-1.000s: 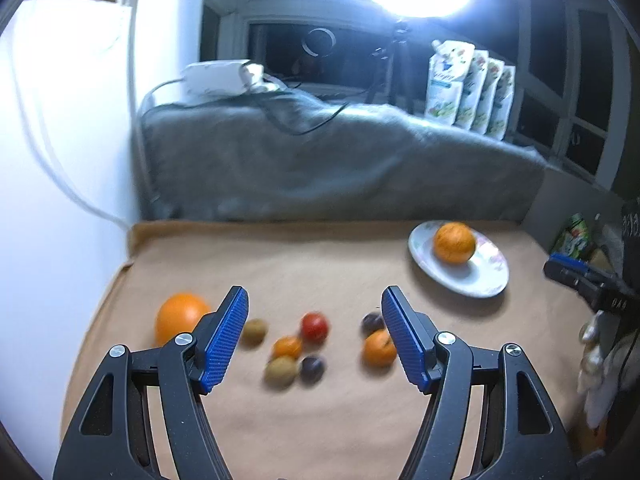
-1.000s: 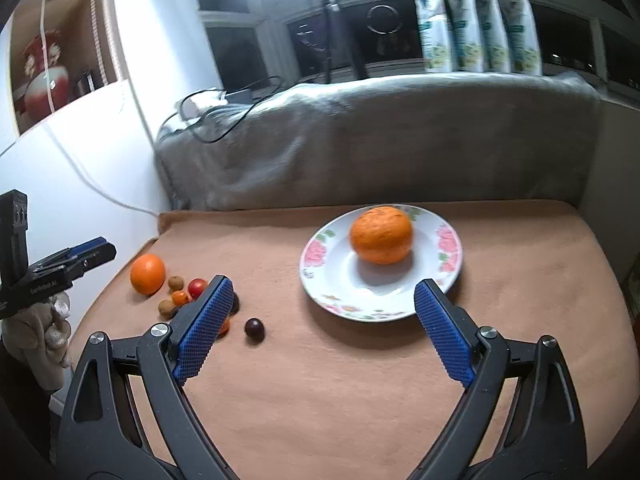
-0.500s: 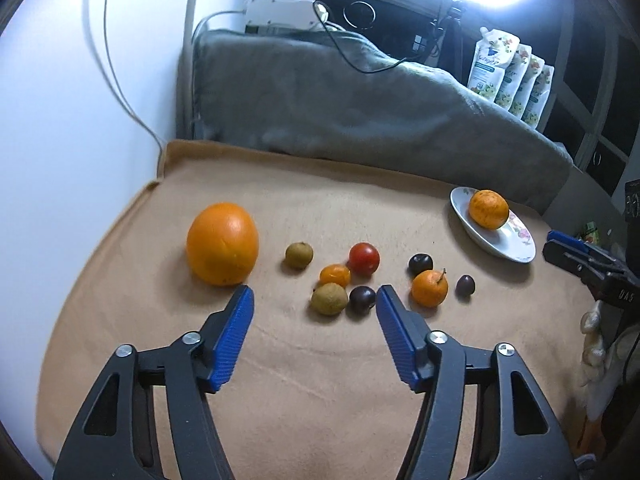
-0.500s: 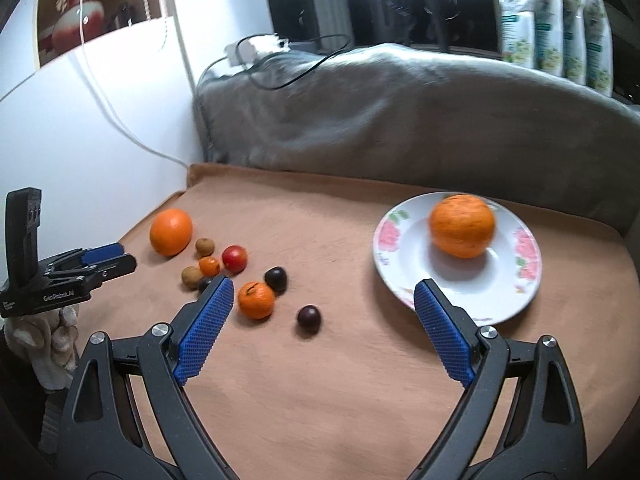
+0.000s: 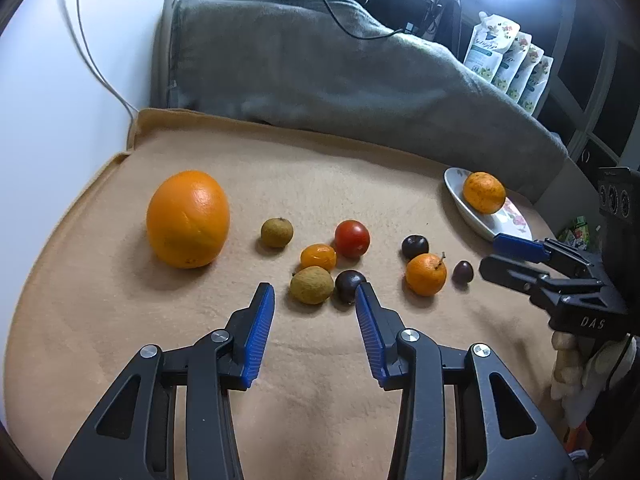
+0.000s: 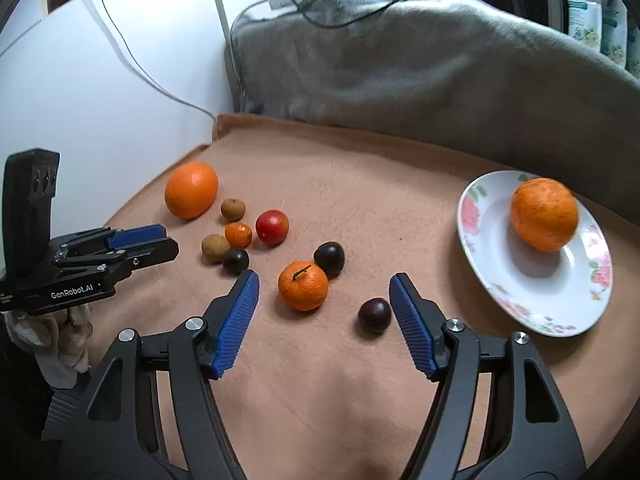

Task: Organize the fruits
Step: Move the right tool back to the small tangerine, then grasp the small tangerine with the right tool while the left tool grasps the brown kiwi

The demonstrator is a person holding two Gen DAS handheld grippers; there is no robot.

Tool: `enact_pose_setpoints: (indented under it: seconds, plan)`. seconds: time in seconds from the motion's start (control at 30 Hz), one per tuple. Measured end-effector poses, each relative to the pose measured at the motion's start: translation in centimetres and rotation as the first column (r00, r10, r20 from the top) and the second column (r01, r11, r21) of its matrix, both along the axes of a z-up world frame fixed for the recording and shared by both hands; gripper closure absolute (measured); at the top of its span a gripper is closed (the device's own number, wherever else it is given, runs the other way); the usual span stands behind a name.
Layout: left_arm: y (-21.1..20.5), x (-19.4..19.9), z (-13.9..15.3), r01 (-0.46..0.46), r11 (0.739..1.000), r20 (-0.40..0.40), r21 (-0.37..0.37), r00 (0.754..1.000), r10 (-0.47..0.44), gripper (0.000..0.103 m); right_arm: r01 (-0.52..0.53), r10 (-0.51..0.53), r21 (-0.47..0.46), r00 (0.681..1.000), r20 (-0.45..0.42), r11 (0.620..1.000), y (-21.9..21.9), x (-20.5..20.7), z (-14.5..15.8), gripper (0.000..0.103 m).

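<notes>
Tangerine (image 6: 303,286) is lying just ahead between my right hand-held gripper's (image 6: 324,294) empty, closing jaws; left hand-held gripper (image 5: 315,300) is narrowing too, also empty.

We see a surface covered by a tan blanket (image 5: 360,168). On it lie a large orange (image 5: 188,219), two brown longans (image 5: 277,232), a kumquat (image 5: 318,257), a red tomato (image 5: 352,238), three dark plums (image 6: 374,314), a stemmed mandarin (image 6: 303,286), and a floral plate (image 6: 536,304) at the right.
</notes>
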State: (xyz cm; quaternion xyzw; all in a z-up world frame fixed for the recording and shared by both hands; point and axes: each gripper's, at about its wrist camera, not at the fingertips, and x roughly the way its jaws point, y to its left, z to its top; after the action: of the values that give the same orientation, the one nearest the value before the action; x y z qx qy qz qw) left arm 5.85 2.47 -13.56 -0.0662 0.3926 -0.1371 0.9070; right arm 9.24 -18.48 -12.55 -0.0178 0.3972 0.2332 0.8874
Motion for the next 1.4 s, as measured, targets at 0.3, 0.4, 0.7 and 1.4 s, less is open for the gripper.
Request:
enact_pose_setpoints:
  seconds: [0.3, 0.4, 0.7, 1.4]
  plan:
    - [-0.5, 1.1, -0.7, 0.014, 1.0, -0.029, 0.005, 0.999, -0.014, 0.062, -0.03, 0.027, -0.036, 0.998, -0.059, 0.999, 1.8, 1.7, -1.9, 0.044]
    - [-0.5, 1.4, -1.0, 0.013, 1.0, -0.038, -0.001, 0.999, -0.013, 0.062, -0.038, 0.035, -0.044, 0.997, -0.066, 0.998, 2.1, 1.9, -2.3, 0.044]
    - [-0.7, 2.6, -1.6, 0.016, 1.0, -0.05, 0.004, 0.999, -0.016, 0.062, -0.052, 0.047, -0.067, 0.997, -0.067, 0.996, 2.8, 2.5, -2.7, 0.048]
    - [-0.5, 3.6, -3.1, 0.022, 0.999, -0.1, -0.043, 0.995, -0.026, 0.075, -0.086, 0.077, -0.105, 0.993, -0.086, 0.991, 3.9, 3.0, -3.6, 0.064]
